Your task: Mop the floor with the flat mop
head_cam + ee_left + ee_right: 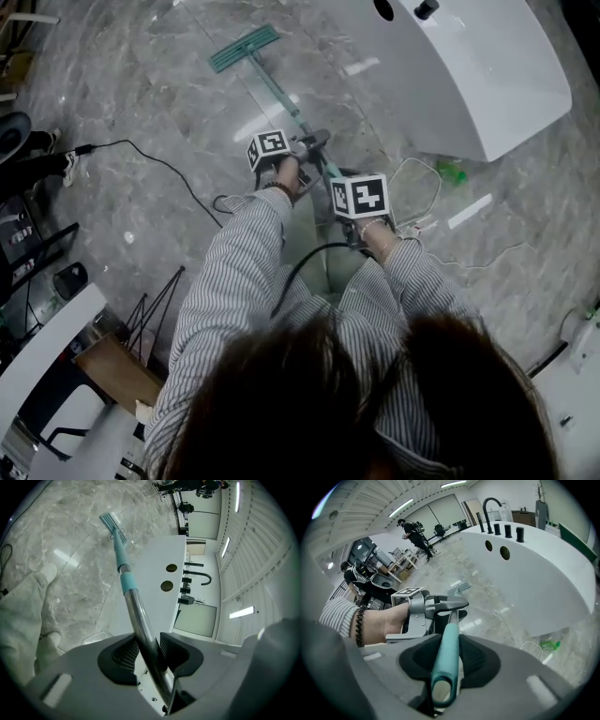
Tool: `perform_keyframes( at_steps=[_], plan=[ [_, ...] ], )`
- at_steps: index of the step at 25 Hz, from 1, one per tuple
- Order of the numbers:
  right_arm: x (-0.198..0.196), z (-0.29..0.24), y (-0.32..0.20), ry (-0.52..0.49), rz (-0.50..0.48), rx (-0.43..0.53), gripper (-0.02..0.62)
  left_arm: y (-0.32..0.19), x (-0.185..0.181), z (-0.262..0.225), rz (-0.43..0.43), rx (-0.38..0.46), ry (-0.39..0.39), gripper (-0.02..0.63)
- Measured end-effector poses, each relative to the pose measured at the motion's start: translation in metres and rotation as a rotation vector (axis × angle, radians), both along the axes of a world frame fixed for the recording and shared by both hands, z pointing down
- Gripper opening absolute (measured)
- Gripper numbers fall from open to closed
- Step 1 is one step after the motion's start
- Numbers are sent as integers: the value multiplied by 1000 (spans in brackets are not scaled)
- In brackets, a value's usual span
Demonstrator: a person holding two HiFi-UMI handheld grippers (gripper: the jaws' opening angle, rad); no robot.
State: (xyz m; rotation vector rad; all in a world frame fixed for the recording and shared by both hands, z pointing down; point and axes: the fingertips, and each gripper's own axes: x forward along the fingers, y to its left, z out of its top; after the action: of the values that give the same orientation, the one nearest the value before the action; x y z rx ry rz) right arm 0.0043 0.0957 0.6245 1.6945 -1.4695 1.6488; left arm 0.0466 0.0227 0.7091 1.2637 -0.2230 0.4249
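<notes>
One flat mop (246, 46) lies with its teal head flat on the grey marble floor (122, 84), ahead of the person and just beside one curved white bench (487, 84). Its single handle slants back up to two hand-held grippers. The left hand-held gripper (147, 648) has its jaws partly closed and clamped on the bare metal part of the handle. The right hand-held gripper (447, 656), nearer the person, grips the teal end of the handle in the same way. One green bottle (452, 172) lies on the floor by the bench's edge, near a looped white cord (419, 178). One black cable (159, 164) trails off on the left side.
</notes>
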Motion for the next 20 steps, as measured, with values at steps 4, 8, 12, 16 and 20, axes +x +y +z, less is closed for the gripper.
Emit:
perform_keyframes(
  at_steps=[4, 8, 12, 16, 20],
  plan=[
    [2, -6, 81, 21, -54, -4, 112, 81, 2, -6, -10, -28, 43, 138],
    [8, -27, 160, 48, -92, 16, 112, 160, 8, -27, -54, -54, 84, 138],
    [15, -56, 232, 49, -131, -11, 114, 239, 17, -52, -51, -150, 130, 132],
    [19, -90, 289, 85, -161, -62, 112, 303, 20, -83, -49, -251, 155, 123],
    [25, -116, 314, 87, -184, -81, 112, 332, 27, -108, -71, -326, 197, 112]
  ],
)
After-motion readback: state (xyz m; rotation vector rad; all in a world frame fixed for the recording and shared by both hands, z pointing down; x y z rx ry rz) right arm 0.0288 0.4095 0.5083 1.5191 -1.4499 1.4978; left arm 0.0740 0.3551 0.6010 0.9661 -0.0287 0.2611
